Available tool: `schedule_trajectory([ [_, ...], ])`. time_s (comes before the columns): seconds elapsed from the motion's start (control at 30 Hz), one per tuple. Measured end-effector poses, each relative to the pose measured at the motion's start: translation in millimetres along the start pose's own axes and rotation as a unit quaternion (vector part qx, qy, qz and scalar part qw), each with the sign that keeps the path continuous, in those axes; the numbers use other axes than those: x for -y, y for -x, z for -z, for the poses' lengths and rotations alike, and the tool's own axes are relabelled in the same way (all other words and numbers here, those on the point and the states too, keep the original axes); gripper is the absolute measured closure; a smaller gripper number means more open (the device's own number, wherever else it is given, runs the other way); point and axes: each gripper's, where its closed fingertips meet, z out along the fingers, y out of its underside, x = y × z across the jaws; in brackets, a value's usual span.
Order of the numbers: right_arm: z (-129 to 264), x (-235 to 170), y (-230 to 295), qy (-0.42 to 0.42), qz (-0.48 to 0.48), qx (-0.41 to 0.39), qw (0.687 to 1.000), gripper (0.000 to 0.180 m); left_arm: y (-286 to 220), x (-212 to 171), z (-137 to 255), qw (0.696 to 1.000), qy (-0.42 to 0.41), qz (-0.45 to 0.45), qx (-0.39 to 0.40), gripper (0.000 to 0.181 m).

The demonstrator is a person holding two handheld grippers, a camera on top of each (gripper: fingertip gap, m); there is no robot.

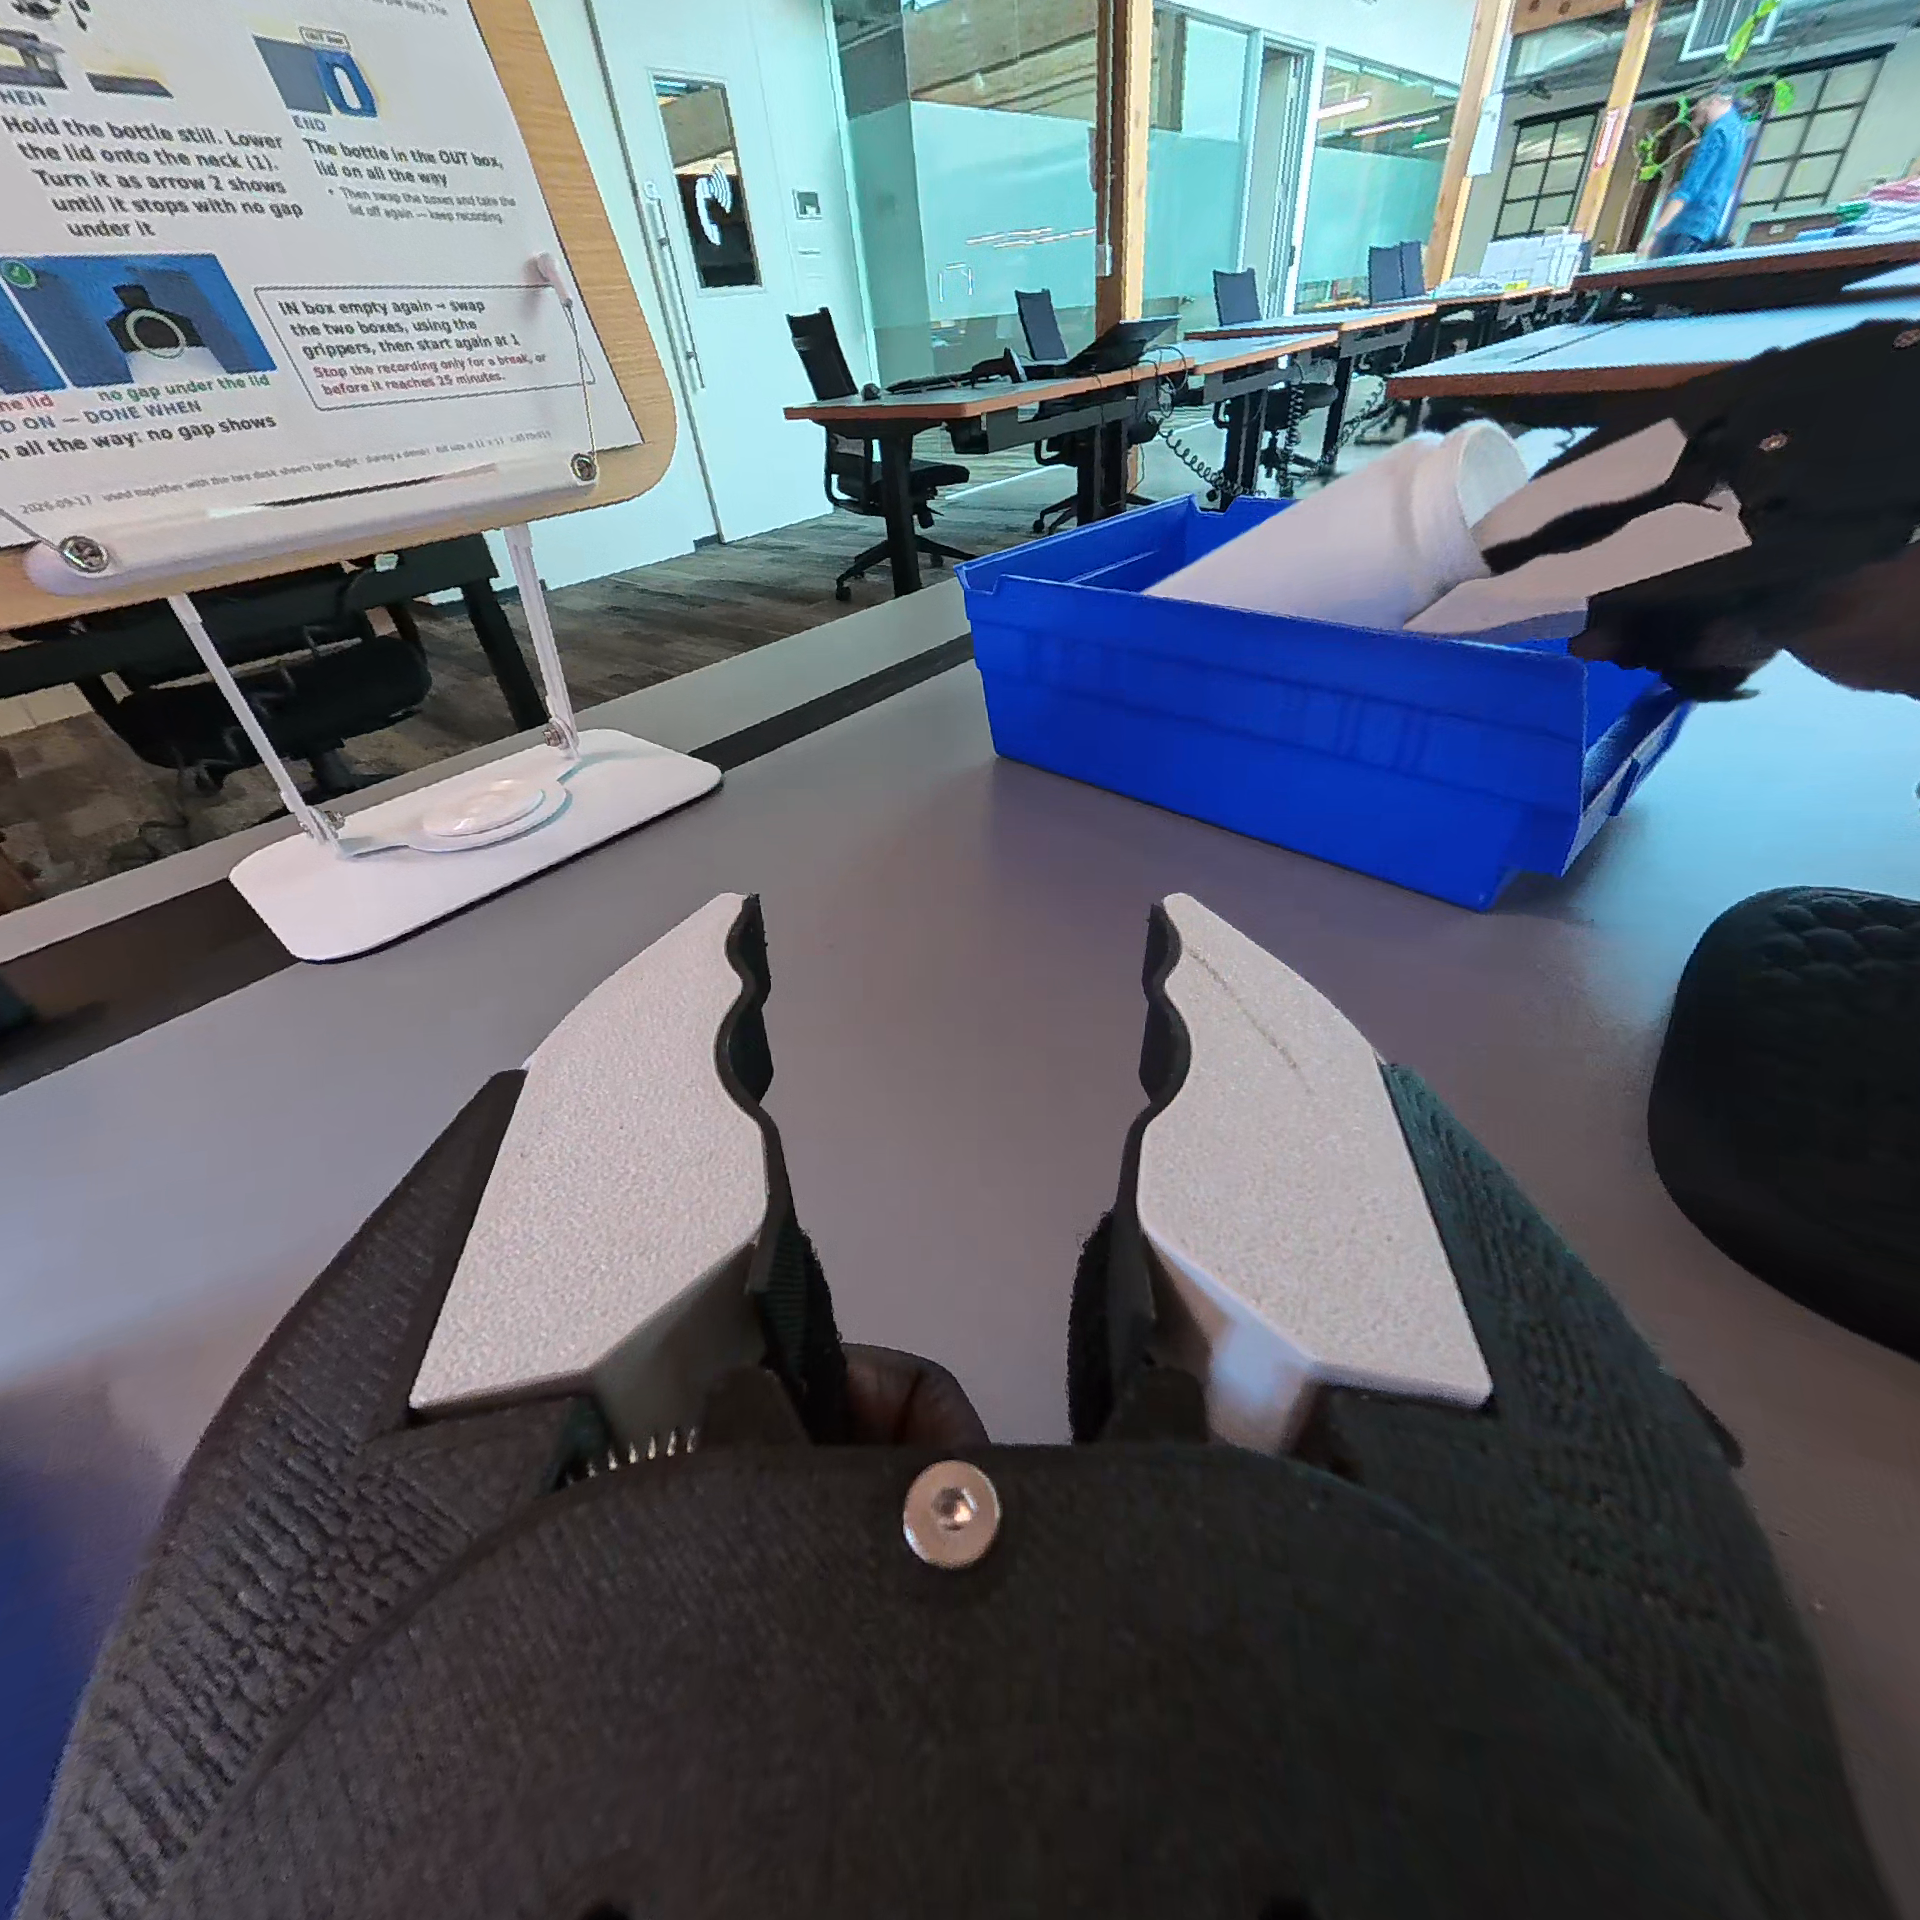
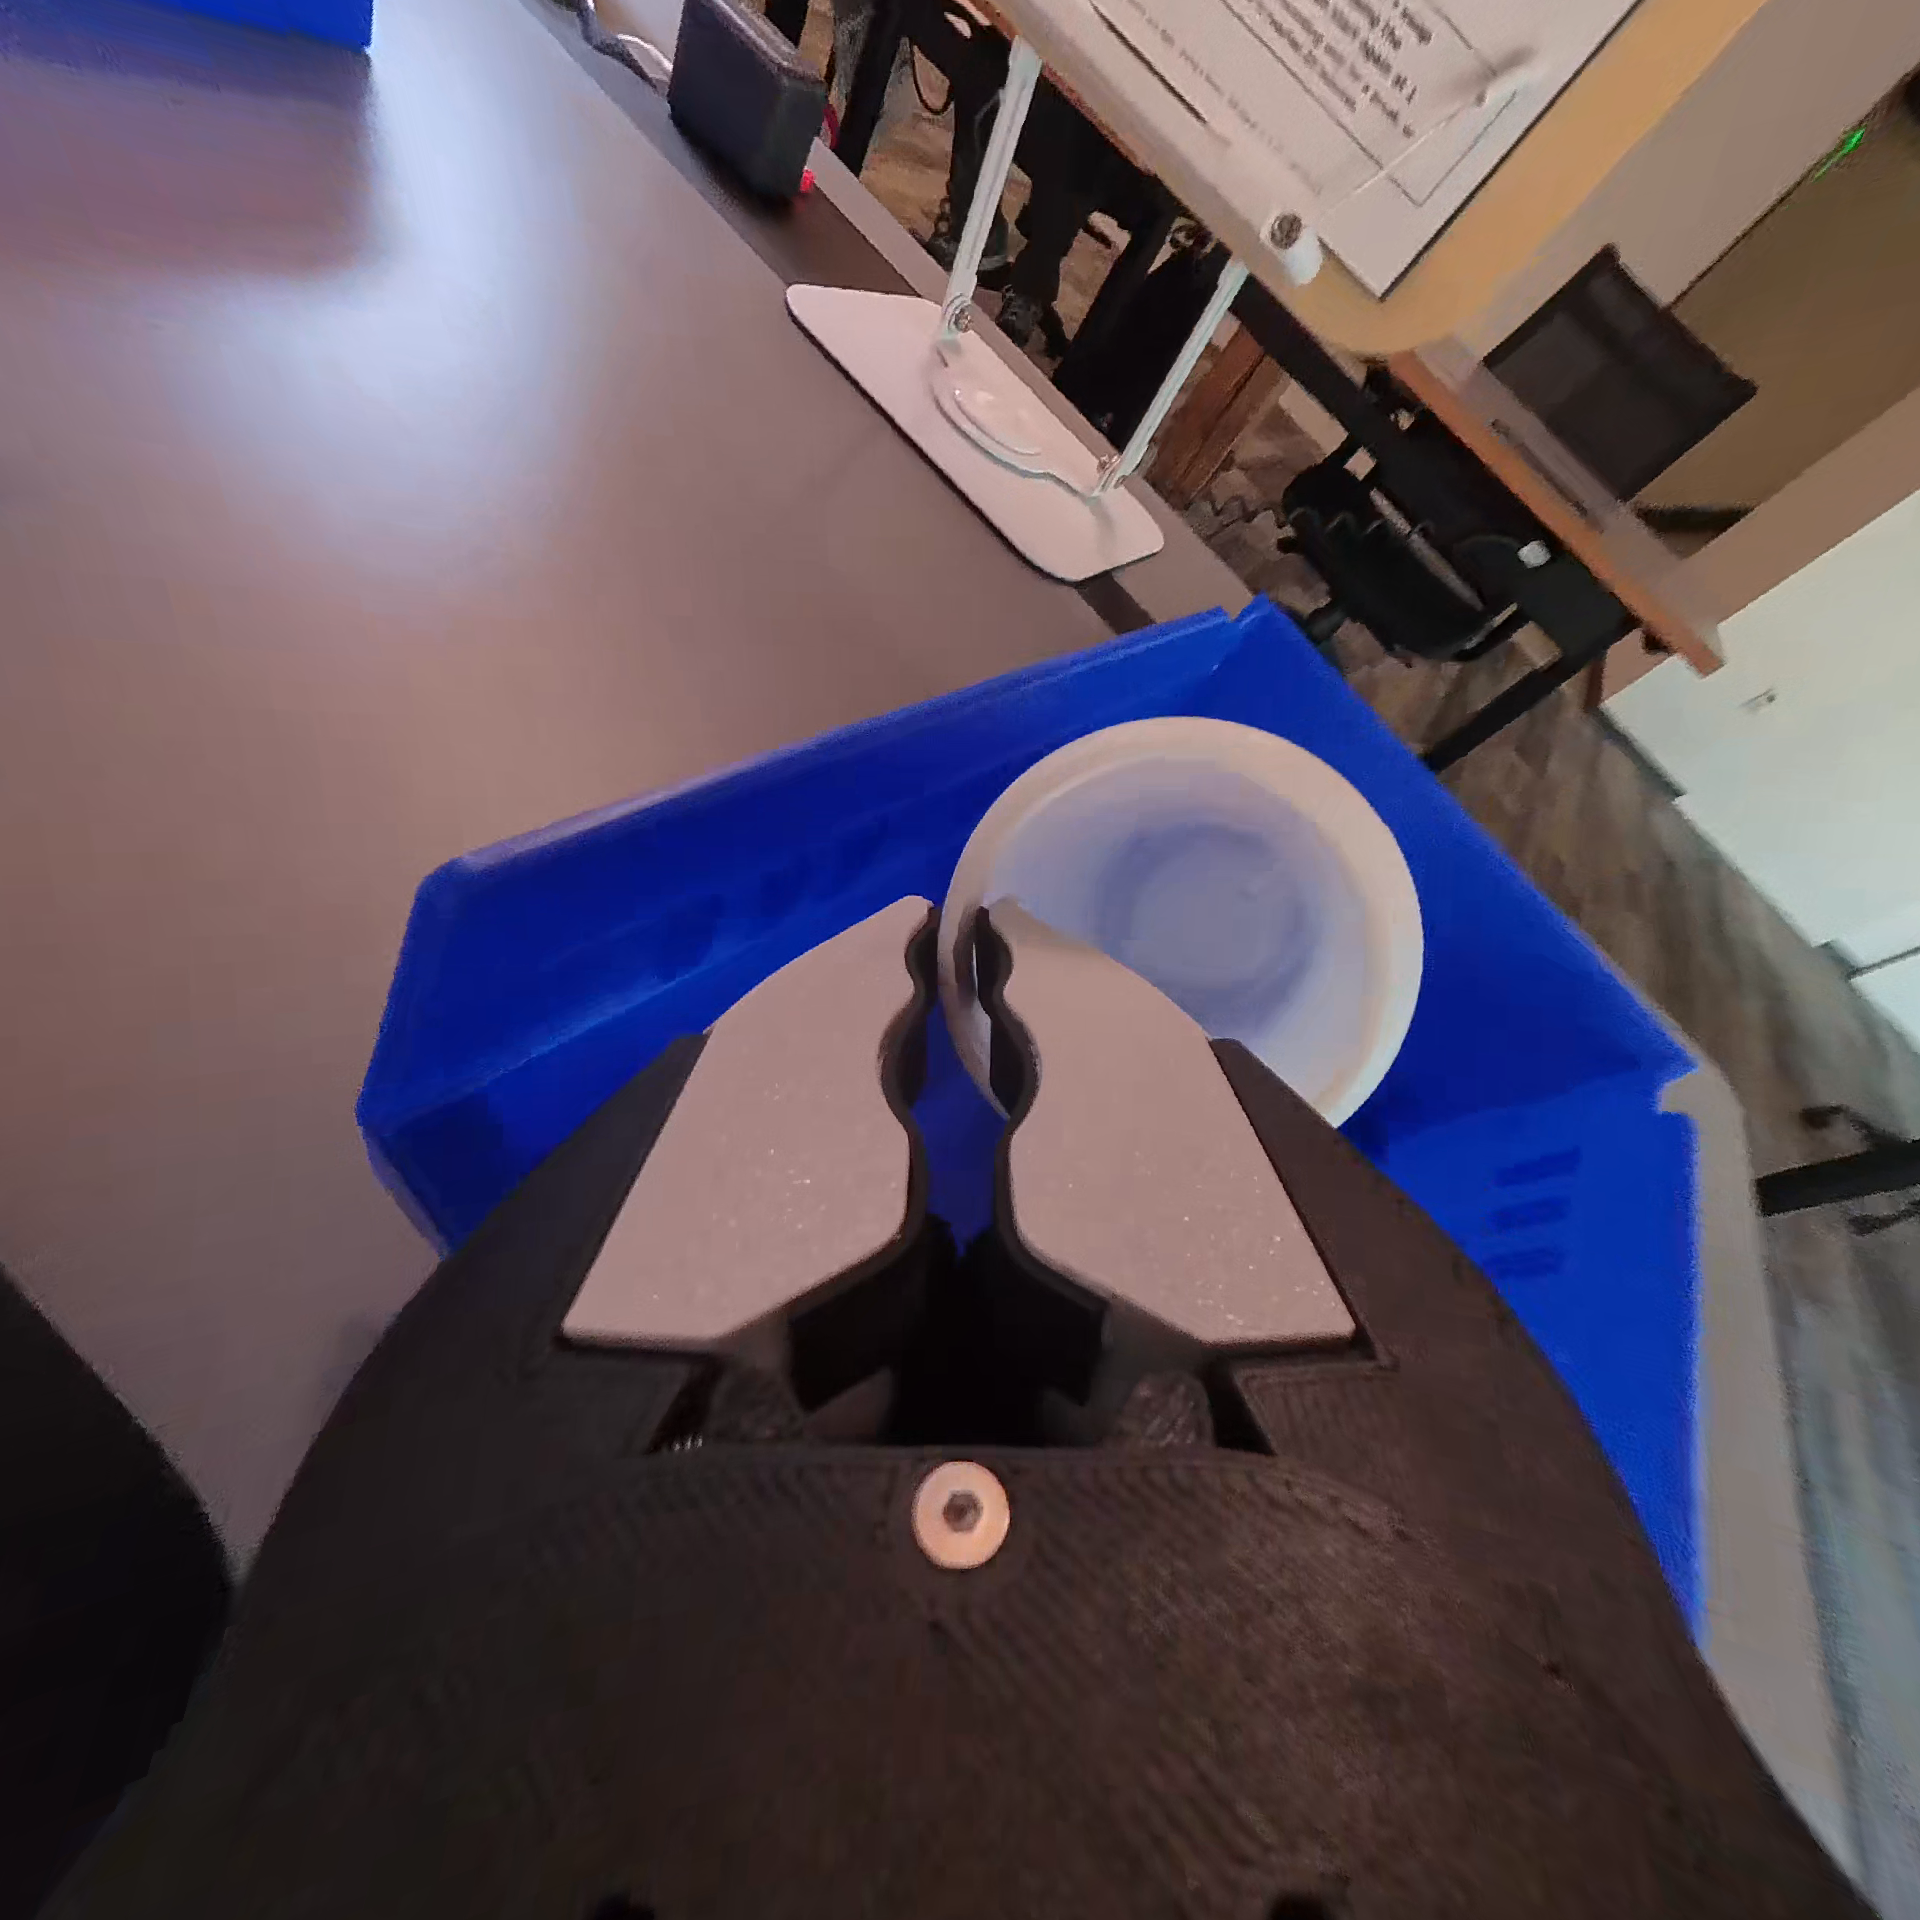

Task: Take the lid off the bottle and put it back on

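bottle [image 1: 1340, 540] base: hidden in bin [image 1: 1299, 717] | lid: unseen

Open office: rows of desks [image 1: 1101, 390], black chairs [image 1: 873, 457], frosted glass partitions [image 1: 997, 208], timber columns [image 1: 1127, 156], daylight.

The grey worktop [image 1: 935, 831] is carrying a blue bin [image 1: 1299, 717] at two o'clock in the left wrist view. A white stand base [image 1: 478, 831] is sitting near the far edge at eleven o'clock, well apart from the bin. A black pad [image 1: 1797, 1112] is lying at three o'clock, near the bin.
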Motion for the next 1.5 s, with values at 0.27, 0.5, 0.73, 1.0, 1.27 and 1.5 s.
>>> schedule_trajectory([
  [0.27, 11, -15, 18, 0.037, -0.114, 0.031, 0.992, 0.151, -7, 18, 11, 0.999, -0.014, -0.035, 0.003, 0.111],
  [0.5, 23, -16, 30, 0.064, -0.167, 0.009, 0.984, 0.129, -2, 58, 71, 0.995, -0.066, -0.028, 0.065, 0.109],
  [0.73, 34, -12, 33, 0.063, -0.183, -0.012, 0.981, 0.114, 62, 48, 160, 0.975, -0.036, 0.025, 0.217, 0.105],
  [1.0, 42, -24, 57, 0.163, -0.24, 0.057, 0.955, 0.108, 96, 5, 197, 0.955, 0.085, 0.034, 0.282, 0.101],
  [1.27, 57, -25, 73, 0.226, -0.274, 0.079, 0.931, 0.107, 91, -27, 184, 0.953, 0.138, 0.051, 0.266, 0.1],
  [1.5, 55, 18, 63, 0.144, -0.242, 0.041, 0.959, 0.1, 94, -31, 181, 0.95, 0.134, 0.06, 0.276, 0.1],
])
